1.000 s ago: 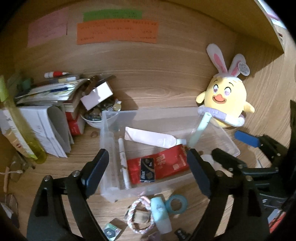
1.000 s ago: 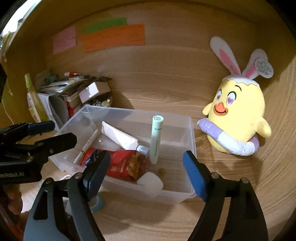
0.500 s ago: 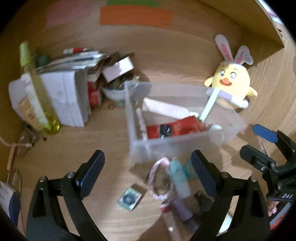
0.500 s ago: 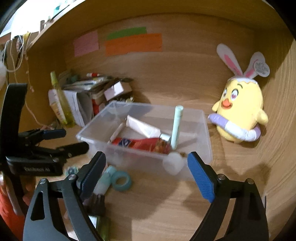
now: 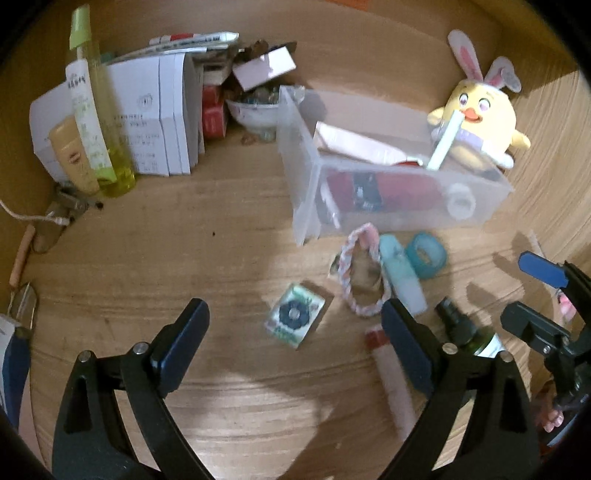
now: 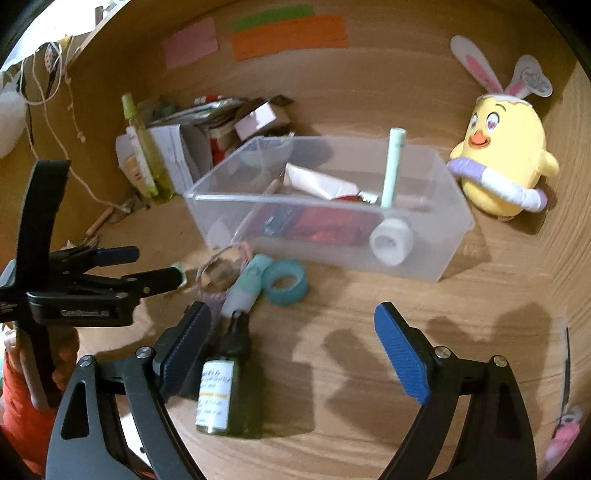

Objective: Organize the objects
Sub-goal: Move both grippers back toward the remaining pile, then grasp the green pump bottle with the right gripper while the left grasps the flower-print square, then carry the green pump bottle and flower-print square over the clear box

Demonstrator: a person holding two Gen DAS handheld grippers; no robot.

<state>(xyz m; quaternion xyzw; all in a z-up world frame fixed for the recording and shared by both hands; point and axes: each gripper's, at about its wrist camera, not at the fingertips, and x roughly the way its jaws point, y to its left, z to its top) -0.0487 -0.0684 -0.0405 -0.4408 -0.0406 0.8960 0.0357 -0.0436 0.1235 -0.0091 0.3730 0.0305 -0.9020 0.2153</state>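
Note:
A clear plastic box (image 5: pixel 303 173) (image 6: pixel 456 236) holds a red packet, a white tube, a pen and an upright pale green tube. In front of it lie a braided ring (image 5: pixel 349 291) (image 6: pixel 207 291), a teal-and-white tube (image 5: pixel 400 275) (image 6: pixel 247 284), a teal tape roll (image 5: pixel 424 254) (image 6: pixel 286 282), a dark green bottle (image 5: pixel 463 328) (image 6: pixel 223 384), a pink tube (image 5: pixel 391 376) and a small flat packet (image 5: pixel 295 319). My left gripper (image 5: pixel 295 343) (image 6: pixel 155 266) hangs open above the packet. My right gripper (image 6: pixel 291 332) (image 5: pixel 532 295) is open over bare wood, with the bottle beside its left finger.
A yellow plush chick (image 5: pixel 480 122) (image 6: pixel 506 162) sits right of the box. At the back left are white cartons (image 5: pixel 147 118), a tall yellow-green bottle (image 5: pixel 96 110) and a bowl of small things (image 5: pixel 255 107). Coloured paper notes (image 6: pixel 288 35) are stuck on the wooden back wall.
Both grippers drew back from the box and tipped downward, so the loose items in front of it came into view. Both pairs of jaws opened slightly wider.

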